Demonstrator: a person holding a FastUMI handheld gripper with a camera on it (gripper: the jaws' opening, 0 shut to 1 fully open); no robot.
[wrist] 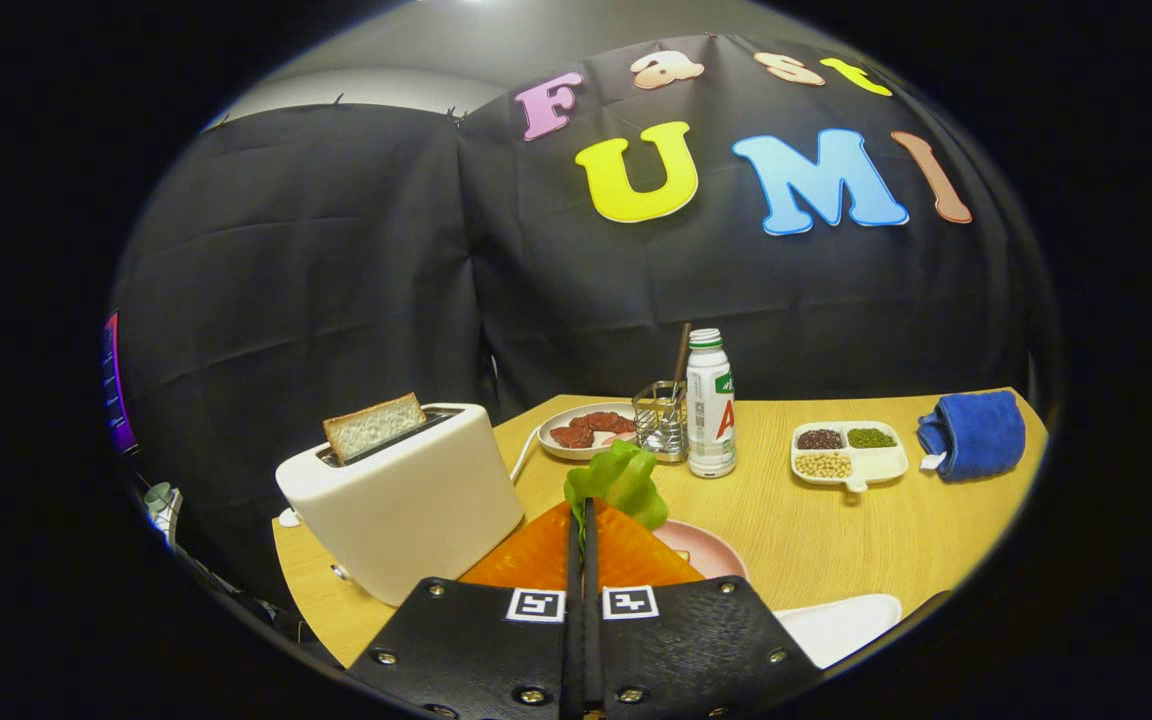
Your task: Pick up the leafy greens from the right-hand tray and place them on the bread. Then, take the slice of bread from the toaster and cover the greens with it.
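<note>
The gripper (584, 512) fingers, pinched on the leafy greens (621, 482), hide most of the pink plate (711, 548); the near-right white tray (841, 625) is cut off.

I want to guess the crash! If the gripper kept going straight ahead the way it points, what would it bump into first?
Probably the silver wire rack, with the white plastic bottle right beside it, though depth is hard to judge. The gripper is shut on the ruffled green lettuce leaf, raised over the wooden table.

Looks like a staged kitchen setup in a recording booth: black cloth wall (336, 260) hanging behind a wooden table (816, 530), with a toaster (406, 500) sitting near its left edge and a sectioned dish of beans (848, 455) toward the back right.
</note>
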